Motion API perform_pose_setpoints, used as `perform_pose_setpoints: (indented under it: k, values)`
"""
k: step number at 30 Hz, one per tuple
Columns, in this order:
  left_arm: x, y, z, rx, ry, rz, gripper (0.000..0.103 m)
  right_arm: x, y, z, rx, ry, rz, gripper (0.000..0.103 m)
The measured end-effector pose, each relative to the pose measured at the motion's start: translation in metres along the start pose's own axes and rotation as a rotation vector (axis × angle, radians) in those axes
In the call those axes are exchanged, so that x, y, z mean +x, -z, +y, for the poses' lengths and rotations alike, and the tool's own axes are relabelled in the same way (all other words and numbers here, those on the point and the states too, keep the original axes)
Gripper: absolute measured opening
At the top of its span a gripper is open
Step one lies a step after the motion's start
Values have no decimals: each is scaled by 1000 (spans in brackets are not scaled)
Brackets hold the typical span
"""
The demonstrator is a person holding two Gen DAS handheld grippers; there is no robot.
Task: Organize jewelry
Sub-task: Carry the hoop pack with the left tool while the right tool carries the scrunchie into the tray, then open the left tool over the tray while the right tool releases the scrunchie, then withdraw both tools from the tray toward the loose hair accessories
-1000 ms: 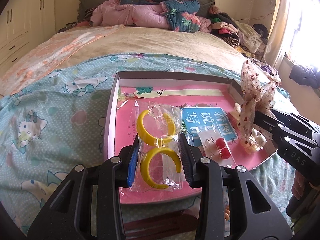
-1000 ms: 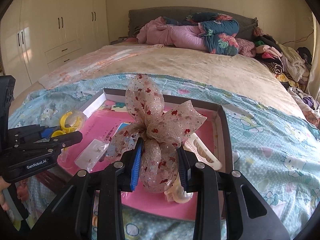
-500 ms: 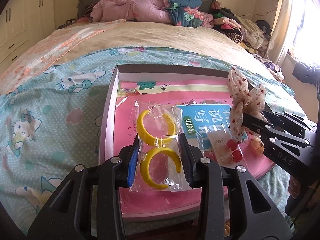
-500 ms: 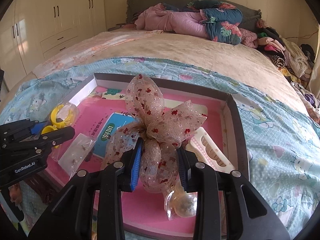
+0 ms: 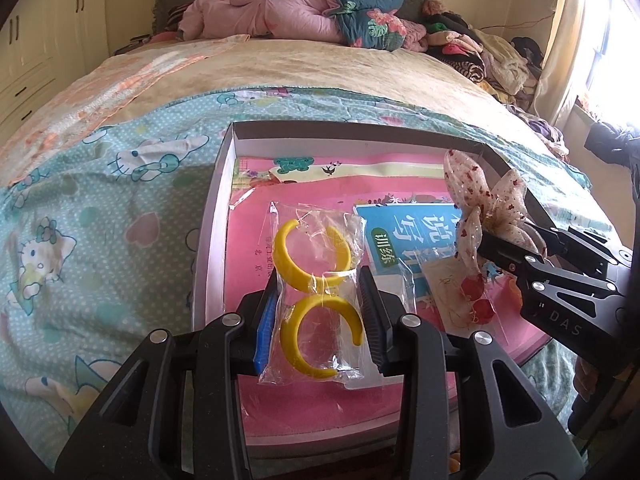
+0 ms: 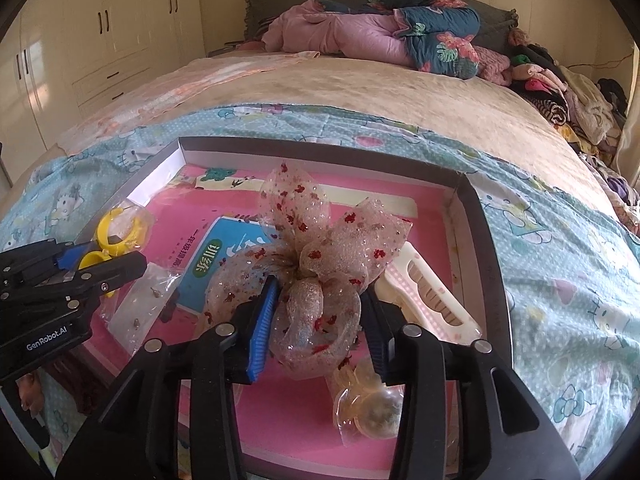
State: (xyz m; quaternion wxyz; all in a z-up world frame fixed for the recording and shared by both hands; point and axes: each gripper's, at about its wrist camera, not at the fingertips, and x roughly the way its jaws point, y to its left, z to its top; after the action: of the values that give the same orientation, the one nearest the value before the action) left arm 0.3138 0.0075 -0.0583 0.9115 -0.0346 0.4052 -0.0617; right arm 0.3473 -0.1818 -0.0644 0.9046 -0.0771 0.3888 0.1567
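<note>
Tray (image 5: 218, 184) with grey rim and white inner walls taken as landmark; lying flat on bed (image 5: 360, 68), on the cartoon-cat blue sheet (image 5: 100, 208). Pink book cover (image 5: 256, 232) lining the tray floor, blue label with white characters near its middle. Left claw (image 5: 320, 312) clamped on clear plastic bag (image 5: 316, 300) holding two yellow crescent earrings (image 5: 312, 256); bag pinched across its lower half, upper half projecting forward over the left part of the tray, close to the left wall. Whether the bag rests on the tray floor or hangs just above it: cannot tell. Right claw (image 6: 316, 320) closed around sheer ribbon bow (image 6: 316, 264) with red specks, gripped at the lower loop, upper loops fanning out above the tray centre. Same bow seen from left wrist camera at the right side of the tray (image 5: 480, 208), held clear of the floor. Small clear packet with two red round pieces (image 5: 468, 296) lying flat in the tray just right of the blue label, beneath the bow. White comb-like hair clip (image 6: 432, 300) on the tray floor near the right wall. Clear bag with pale amber pieces (image 6: 368, 404) at the near right part of the tray, under the right claw. Pile of pink and floral bedding (image 6: 380, 32) at the headboard, well beyond the tray. Wardrobe doors (image 6: 100, 20) far left of the tray.
</note>
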Motion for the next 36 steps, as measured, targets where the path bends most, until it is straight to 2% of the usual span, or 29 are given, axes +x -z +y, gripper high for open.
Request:
perform_pose_setpoints:
  k: [13,23,35,36]
  values:
    - [3,1,-3,2,-8,-2,31,-17,5,-12,40,-1,-36,62]
    - [-9,0,-4,7,-16,-32,52,-43,12,-21,59,15,-84,74]
    - [-37,4,-7,3,-26,-76,68,-78,20,-25,66,29,-142,82]
    - [-38,4,-8,3,-29,-77,72,-80,20,-25,67,28,-145,82]
